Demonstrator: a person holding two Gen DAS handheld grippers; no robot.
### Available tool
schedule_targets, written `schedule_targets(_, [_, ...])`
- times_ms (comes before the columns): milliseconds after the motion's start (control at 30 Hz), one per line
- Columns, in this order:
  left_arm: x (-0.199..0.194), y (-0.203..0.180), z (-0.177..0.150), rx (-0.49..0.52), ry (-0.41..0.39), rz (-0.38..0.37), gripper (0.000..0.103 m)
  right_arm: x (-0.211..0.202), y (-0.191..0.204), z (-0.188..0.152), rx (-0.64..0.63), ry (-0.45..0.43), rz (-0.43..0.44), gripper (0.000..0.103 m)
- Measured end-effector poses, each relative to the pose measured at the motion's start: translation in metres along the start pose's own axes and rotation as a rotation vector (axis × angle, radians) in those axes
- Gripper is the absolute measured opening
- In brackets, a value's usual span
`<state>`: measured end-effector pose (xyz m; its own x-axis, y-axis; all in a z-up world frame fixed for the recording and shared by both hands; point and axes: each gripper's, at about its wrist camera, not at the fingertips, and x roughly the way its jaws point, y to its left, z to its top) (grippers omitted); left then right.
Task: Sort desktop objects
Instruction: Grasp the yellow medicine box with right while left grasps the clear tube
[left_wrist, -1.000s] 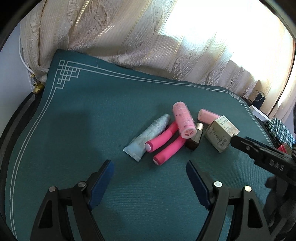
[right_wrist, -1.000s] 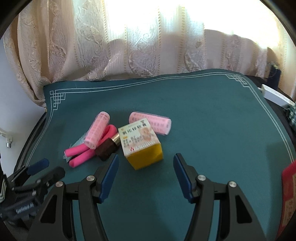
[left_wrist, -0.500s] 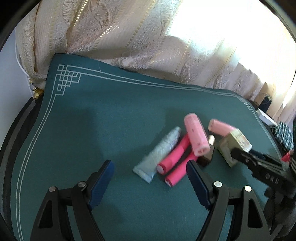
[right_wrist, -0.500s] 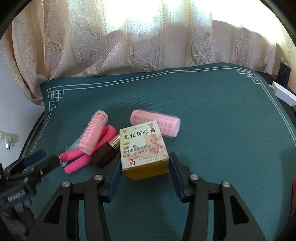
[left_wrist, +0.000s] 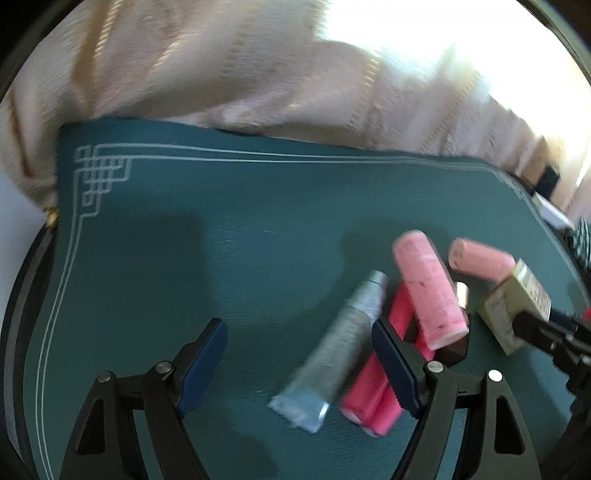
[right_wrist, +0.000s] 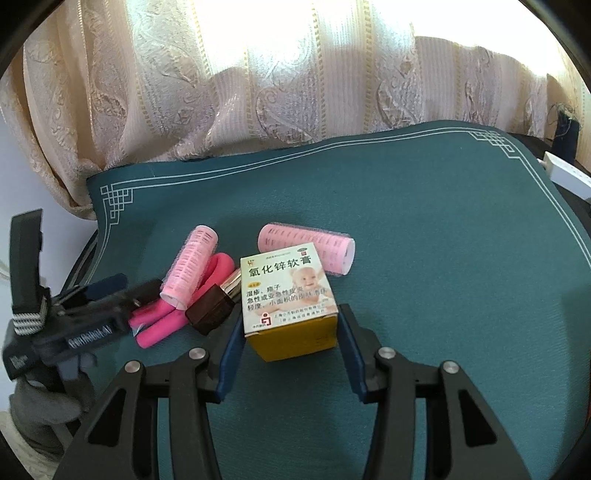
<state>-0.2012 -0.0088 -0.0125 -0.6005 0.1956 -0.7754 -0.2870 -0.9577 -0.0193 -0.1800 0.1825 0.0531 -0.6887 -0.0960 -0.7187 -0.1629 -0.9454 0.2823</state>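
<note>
I see the surface (right_wrist: 424, 221) first: a teal woven mat with a thin pale border line and a fretwork knot at each far corner, running back to a cream brocade curtain (right_wrist: 295, 81) with raised paisley stripes.

On it, the task's things sit in one cluster left of centre. The biggest is a cardboard ointment box (right_wrist: 290, 295), square-edged, white printed top and yellow front. Behind it lies a pale pink hair roller (right_wrist: 306, 249), a bristly cylinder; a second roller (right_wrist: 190, 267) rests tilted across a bent hot-pink foam tube (right_wrist: 162, 319). A dark brown square-capped lipstick (right_wrist: 210, 310) with a gold collar lies between the foam and the box, touching or nearly touching the box's left side. In the left wrist view a silvery crimped squeeze tube (left_wrist: 332, 354) lies beside the foam, blurred.

My right tool (right_wrist: 290, 349) has its blue ribbed pads against both sides of the box, which sits on the mat; the opening is moderate and the grip looks closed on the card.

My left tool (left_wrist: 301, 369) stands wide, holding nothing. The squeeze tube's flat end lies between its pads, touching neither, and the right-hand pad overlaps the foam tube in view.
</note>
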Motion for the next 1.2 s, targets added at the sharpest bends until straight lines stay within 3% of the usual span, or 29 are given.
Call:
schedule_targets(233, [0.016,-0.016,0.006,0.077,0.053,-0.039,0.082,-0.002,-0.003,0.0,0.013,-0.007,0.004,0.052])
schedule_targets(300, [0.015,-0.015,0.008,0.066,0.048,-0.039,0.072,-0.002,-0.003,0.0,0.011,-0.006,0.004,0.052])
schedule_targets(367, [0.015,-0.013,0.009,0.058,0.035,-0.043,0.048,-0.002,-0.002,0.0,0.008,-0.007,0.003,0.052])
schedule_targets(433, [0.014,-0.014,0.01,0.058,0.026,-0.044,0.031,-0.002,-0.001,0.001,0.006,-0.007,0.004,0.052])
schedule_targets(533, [0.012,-0.014,0.007,0.058,0.011,-0.05,0.023,-0.002,0.0,0.001,0.001,-0.009,0.003,0.052])
schedule_targets(700, [-0.002,-0.007,-0.003,-0.003,-0.022,-0.093,0.023,-0.003,0.001,0.001,-0.005,-0.017,0.004,0.052])
schedule_targets(867, [-0.025,-0.003,-0.014,-0.04,-0.058,-0.091,0.023,-0.008,0.005,0.002,-0.017,-0.037,0.006,0.051])
schedule_targets(1200, [-0.064,-0.009,-0.039,-0.05,-0.085,-0.106,0.023,-0.028,0.017,-0.009,-0.072,-0.047,0.015,0.05])
